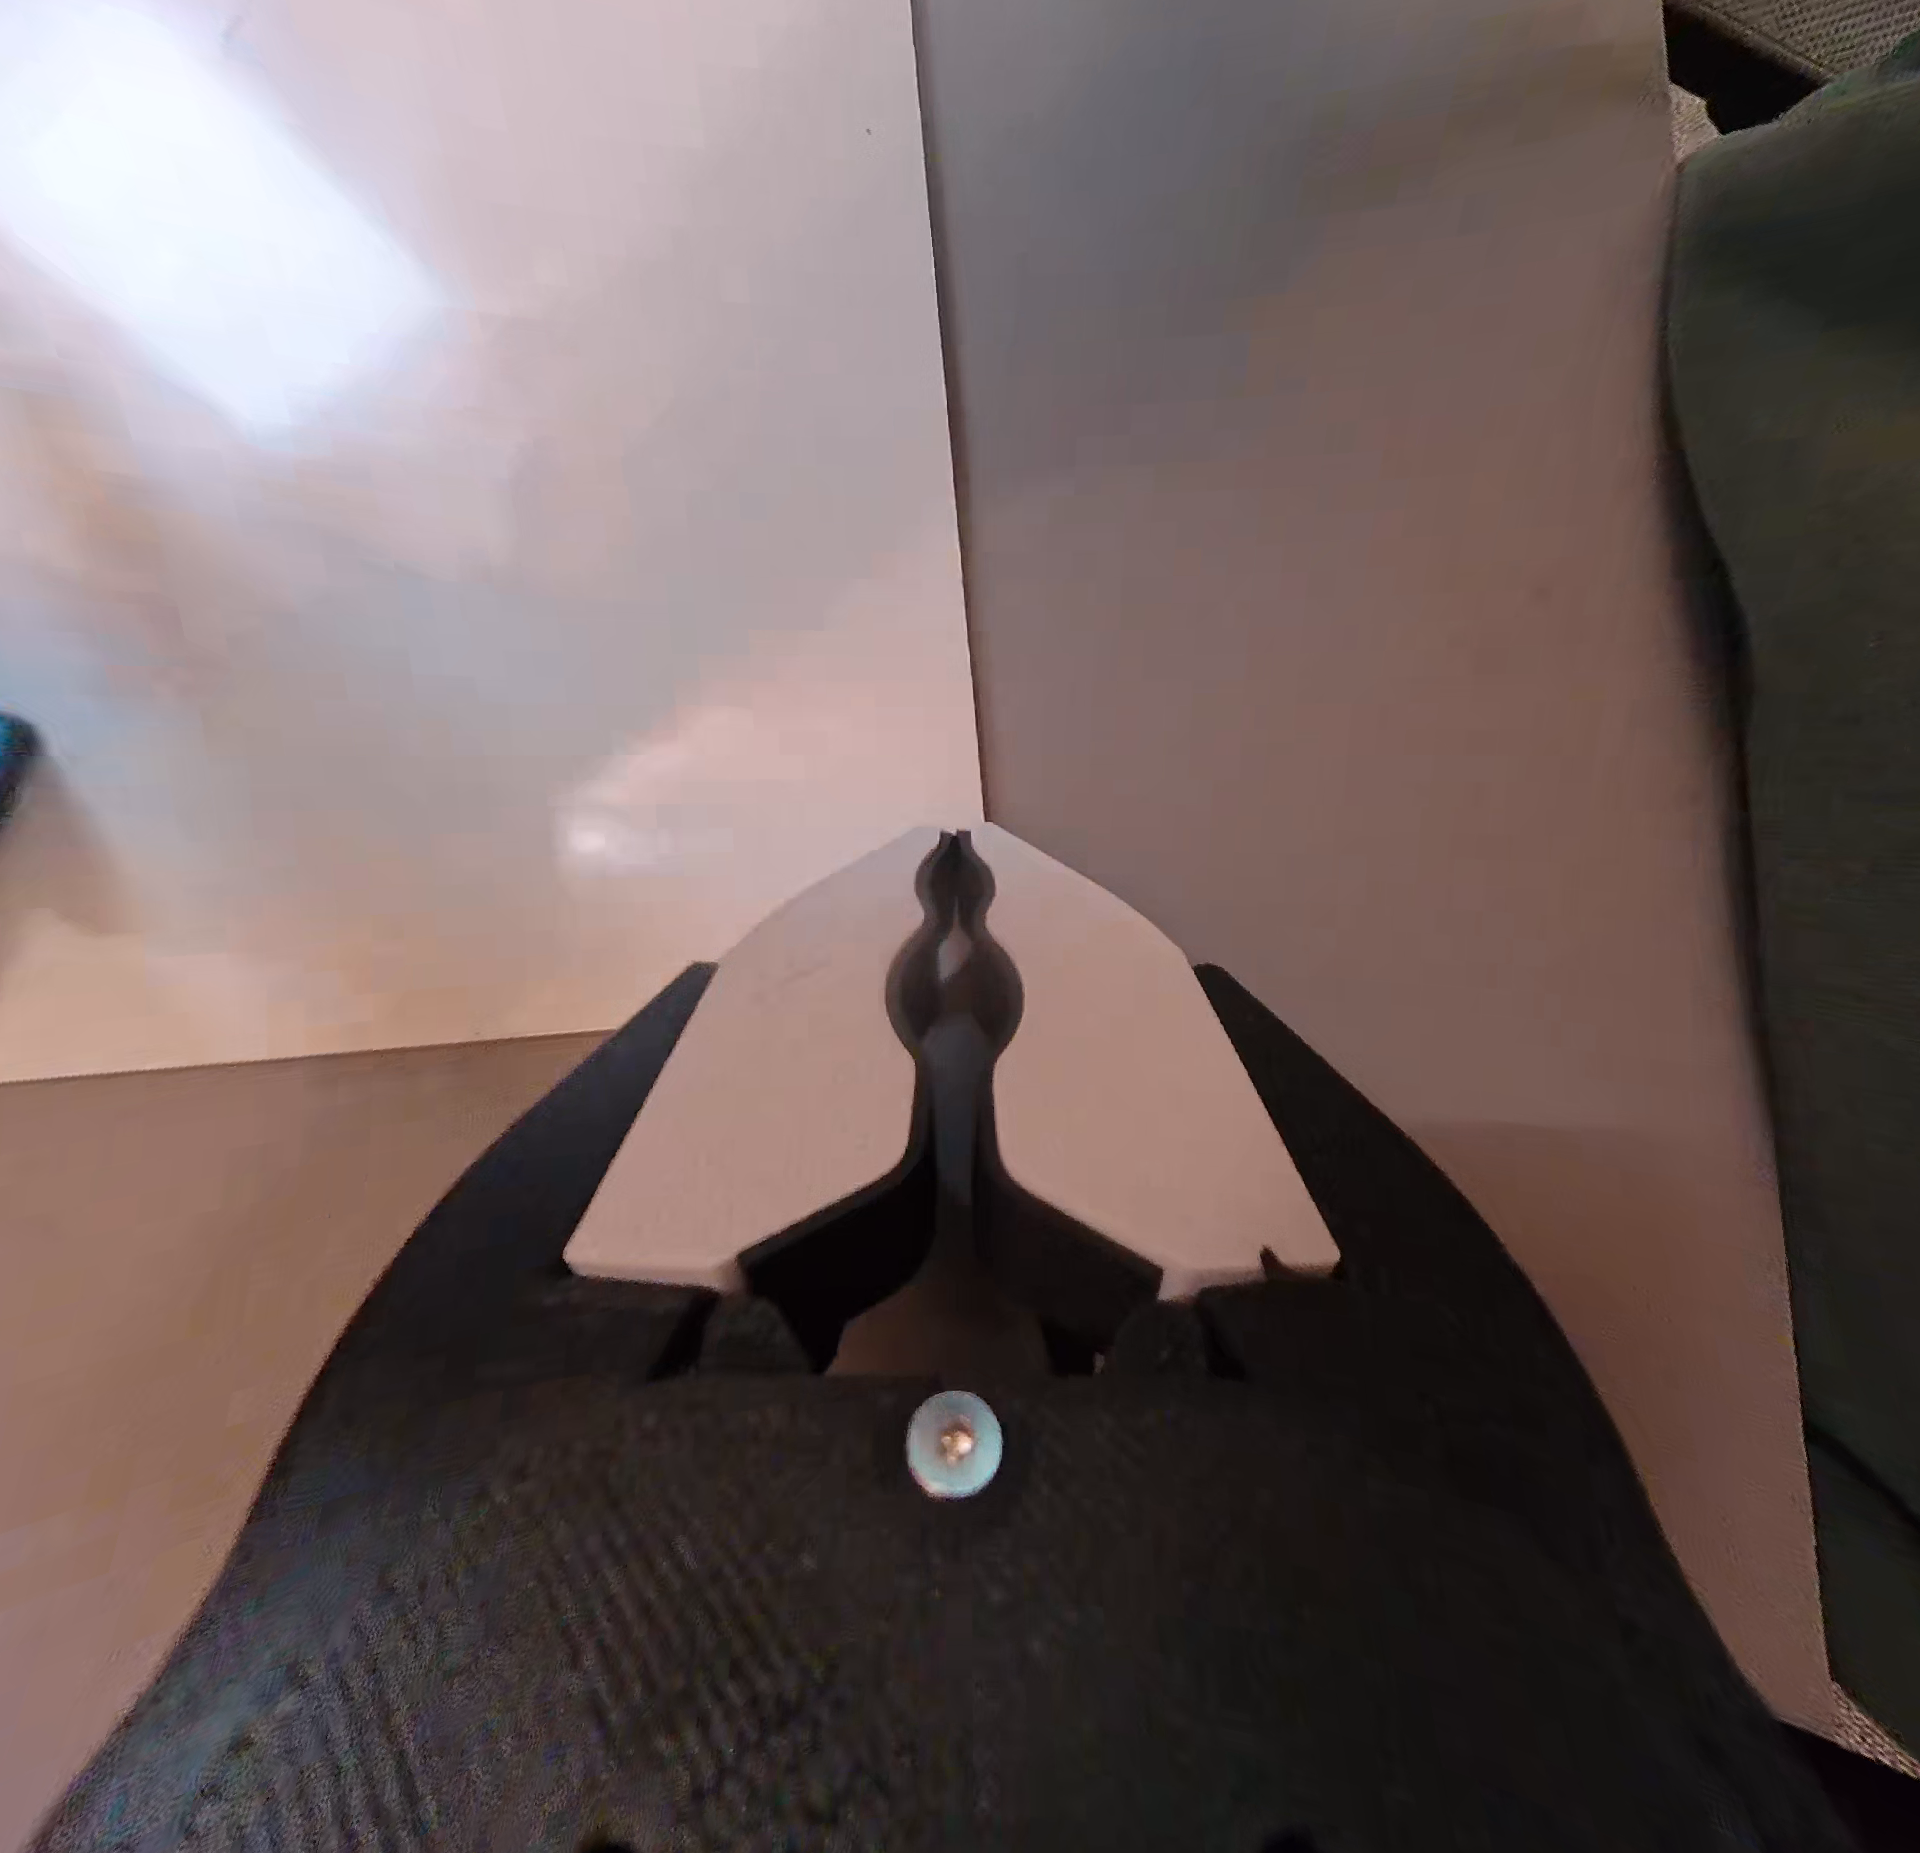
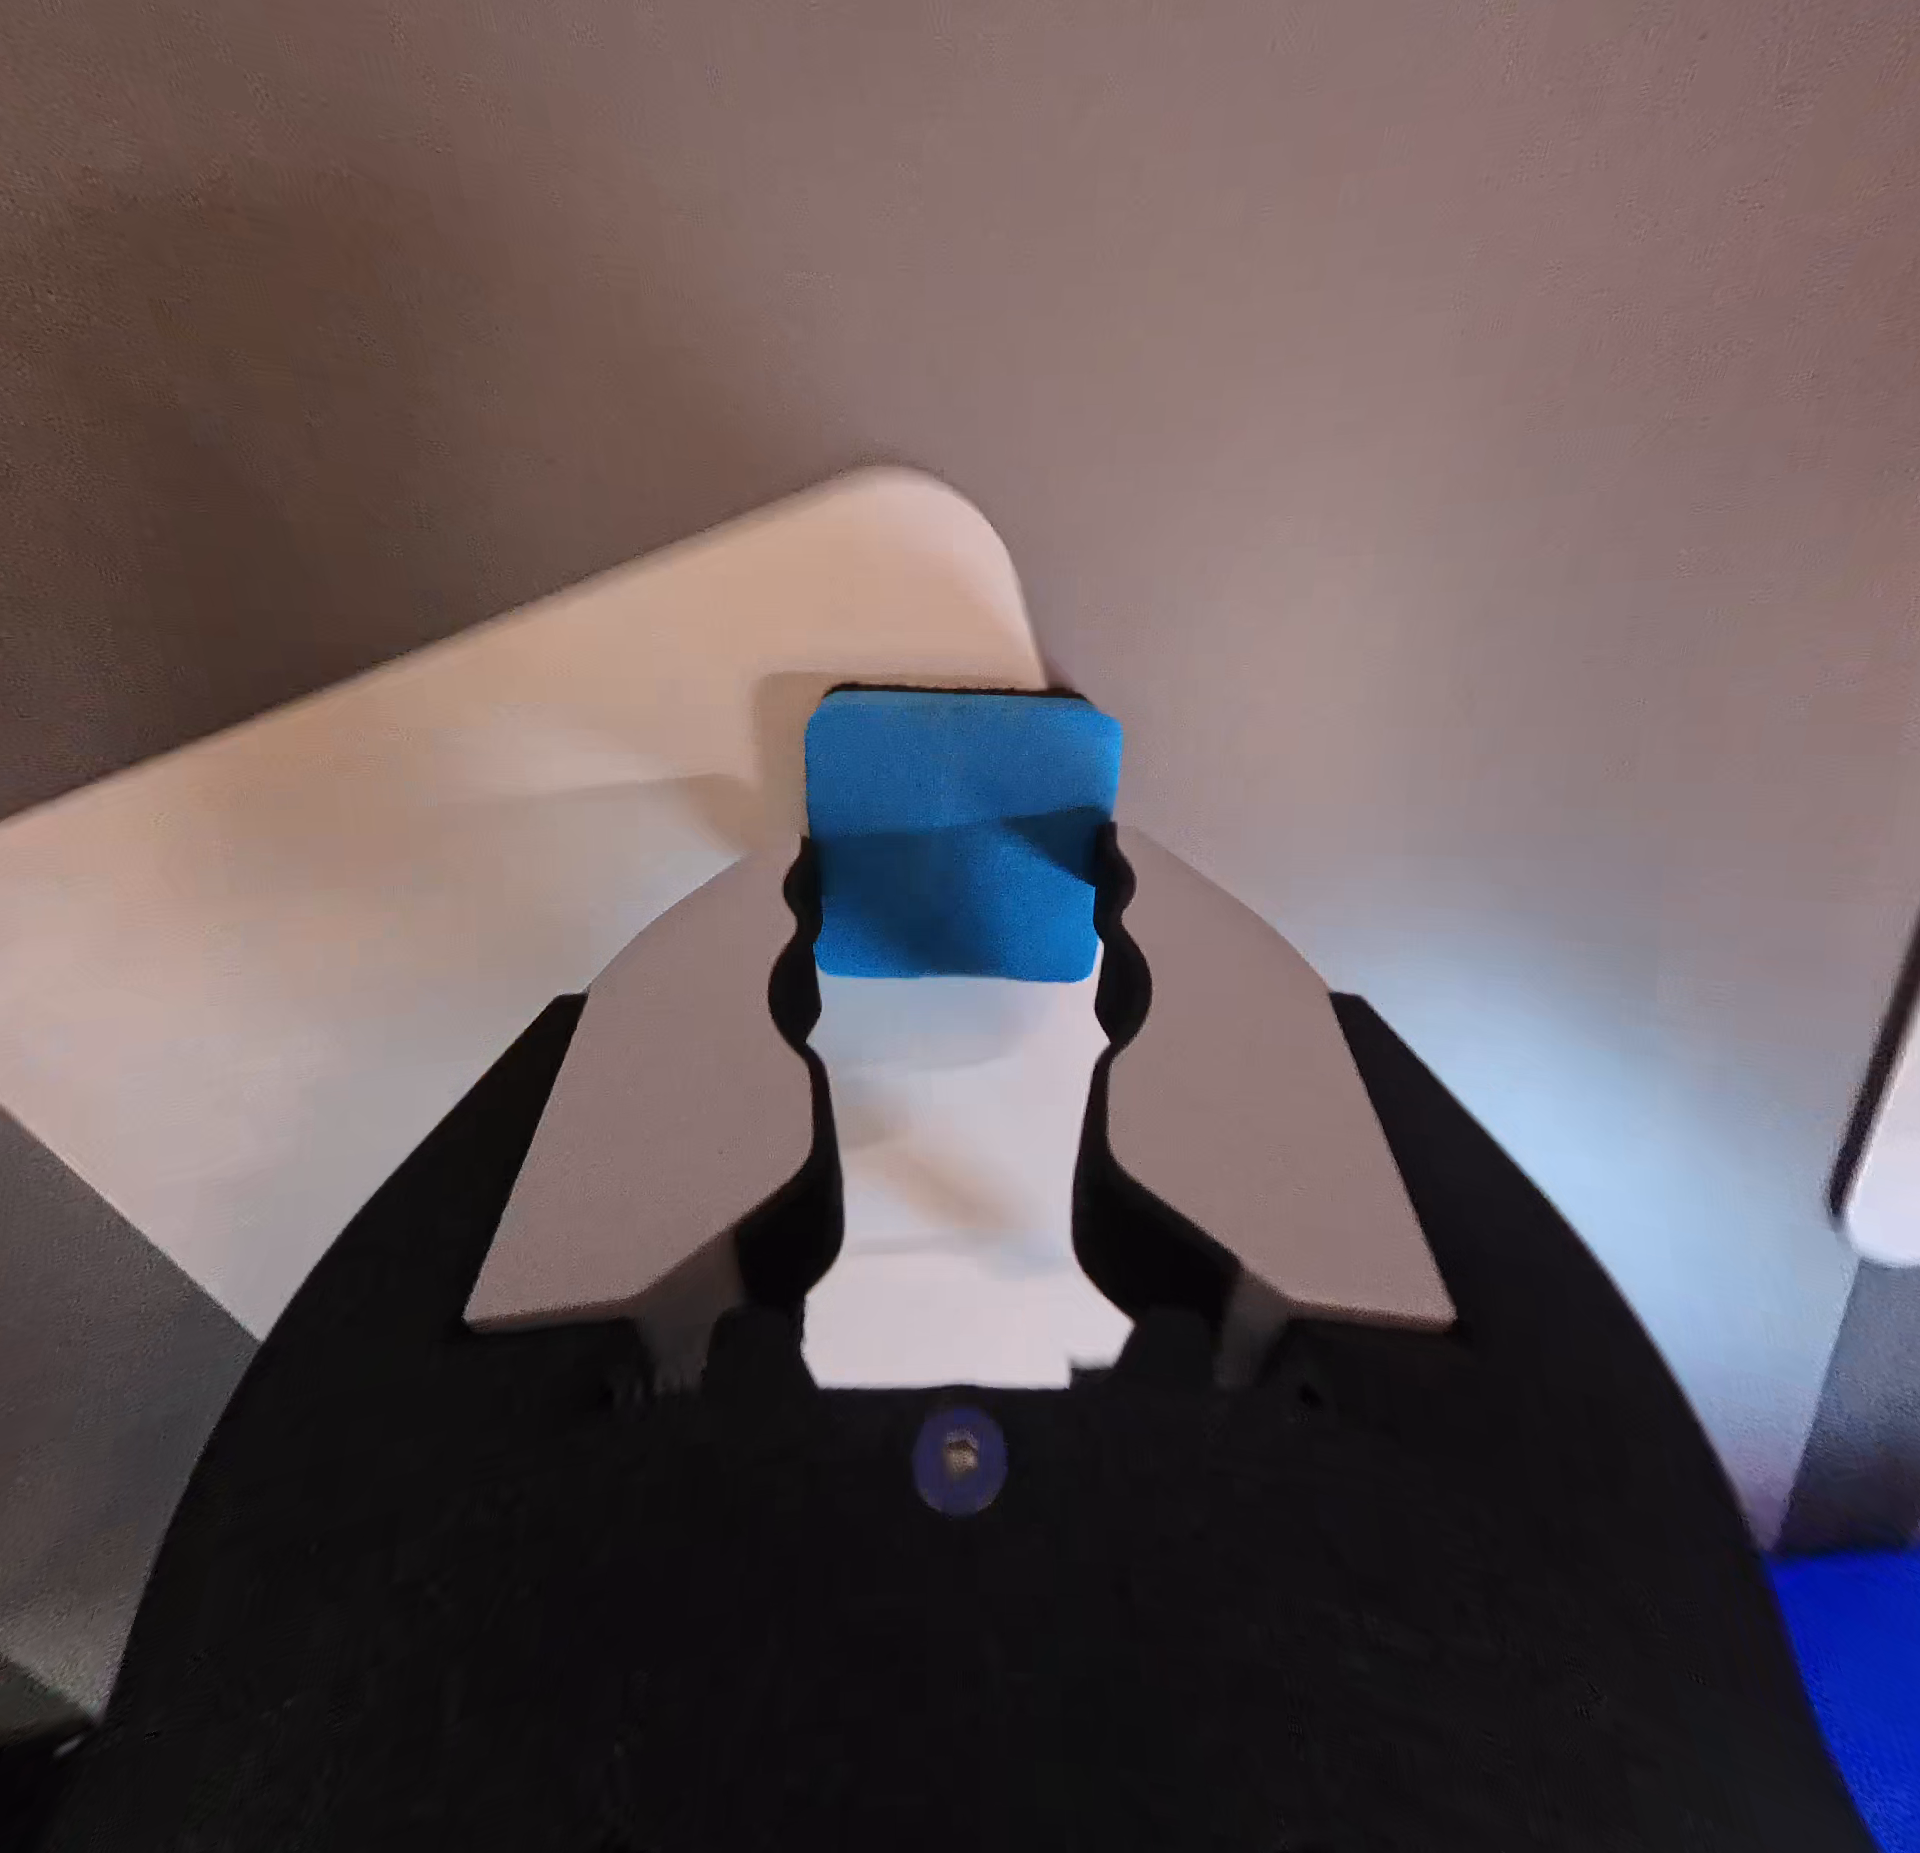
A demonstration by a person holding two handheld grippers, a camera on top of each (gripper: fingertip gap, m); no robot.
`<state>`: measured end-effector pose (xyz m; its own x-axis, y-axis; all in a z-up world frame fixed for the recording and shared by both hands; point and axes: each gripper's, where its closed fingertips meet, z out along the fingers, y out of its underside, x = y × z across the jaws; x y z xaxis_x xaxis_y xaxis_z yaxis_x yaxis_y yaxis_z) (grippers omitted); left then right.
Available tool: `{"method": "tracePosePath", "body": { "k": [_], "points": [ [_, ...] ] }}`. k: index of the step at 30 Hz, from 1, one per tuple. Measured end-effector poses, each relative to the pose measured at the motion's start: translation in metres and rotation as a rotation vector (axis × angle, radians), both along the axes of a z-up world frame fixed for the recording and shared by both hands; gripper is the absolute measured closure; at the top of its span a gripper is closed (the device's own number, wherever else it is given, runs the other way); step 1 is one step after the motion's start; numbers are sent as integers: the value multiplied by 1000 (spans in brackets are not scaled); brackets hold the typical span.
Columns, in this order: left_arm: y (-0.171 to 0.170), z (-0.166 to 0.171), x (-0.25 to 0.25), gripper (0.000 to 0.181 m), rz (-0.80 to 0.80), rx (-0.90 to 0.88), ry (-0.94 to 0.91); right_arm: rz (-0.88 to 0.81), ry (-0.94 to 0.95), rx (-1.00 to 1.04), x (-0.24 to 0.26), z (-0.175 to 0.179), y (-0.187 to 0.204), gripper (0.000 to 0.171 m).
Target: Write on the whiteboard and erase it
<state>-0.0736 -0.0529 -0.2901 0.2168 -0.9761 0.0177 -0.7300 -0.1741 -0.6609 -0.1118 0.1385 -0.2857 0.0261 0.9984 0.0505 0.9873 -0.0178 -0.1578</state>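
Your right gripper [image 2: 953, 847] has the eraser [image 2: 961, 832] between its fingertips, sitting on the whiteboard [image 2: 416, 868] near the board's far corner. Over on your left gripper [image 1: 958, 842], the tips meet right at the whiteboard's [image 1: 468, 556] right edge, table [image 1: 1299, 556] beyond it.

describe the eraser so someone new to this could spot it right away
In the right wrist view, find the glossy white whiteboard with a rounded corner. Near that corner sits a small square blue foam eraser with a thin black underside, its near half between the right gripper fingertips. It is the only blue thing on the white board.
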Motion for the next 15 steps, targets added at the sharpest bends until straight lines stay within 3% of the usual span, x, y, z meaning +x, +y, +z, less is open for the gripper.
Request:
{"method": "tracePosePath", "body": {
  "k": [2,4,6,8,12,15],
  "points": [
    [0,0,0,181,-1,1,0,-32,-43,-11,26,0,3,120],
    [-1,0,0,181,-7,0,1,58,-87,-50,43,0,-28,120],
    [-1,0,0,181,-12,-7,0,179,-96,-82,37,1,-69,120],
    [-1,0,0,181,-15,-12,0,253,-81,-30,17,0,-82,120],
    [0,0,0,181,-7,13,7,63,4,-10,-5,0,-26,120],
    [1,0,-2,181,-1,18,11,-84,-29,17,38,1,13,120]
  ]
}}
